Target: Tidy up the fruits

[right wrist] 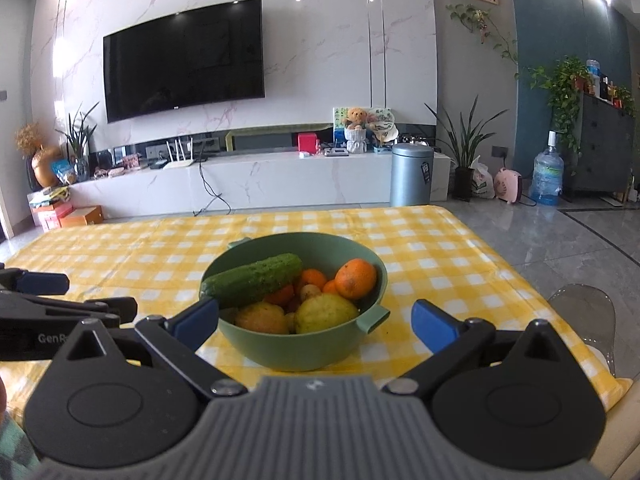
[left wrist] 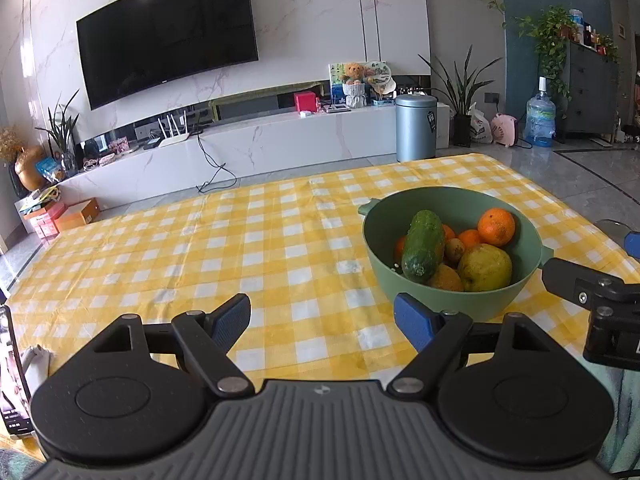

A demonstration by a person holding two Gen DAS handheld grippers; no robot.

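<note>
A green bowl (left wrist: 516, 292) (right wrist: 356, 356) stands on the yellow checked tablecloth (left wrist: 240, 256) (right wrist: 440, 256). In it lie a cucumber (left wrist: 423, 247) (right wrist: 252, 279), several oranges (left wrist: 496, 227) (right wrist: 355, 279), yellow-green pears or lemons (left wrist: 485, 268) (right wrist: 326, 313) and a small kiwi-like fruit (left wrist: 455, 249). My left gripper (left wrist: 322, 318) is open and empty, low over the cloth to the left of the bowl. My right gripper (right wrist: 316, 322) is open and empty, just in front of the bowl, a finger on each side of its near wall.
The right gripper shows at the right edge of the left wrist view (left wrist: 592, 292); the left gripper shows at the left edge of the right wrist view (right wrist: 40, 300). A phone (left wrist: 12, 372) stands at the table's left edge. A clear chair (right wrist: 584, 320) stands to the right.
</note>
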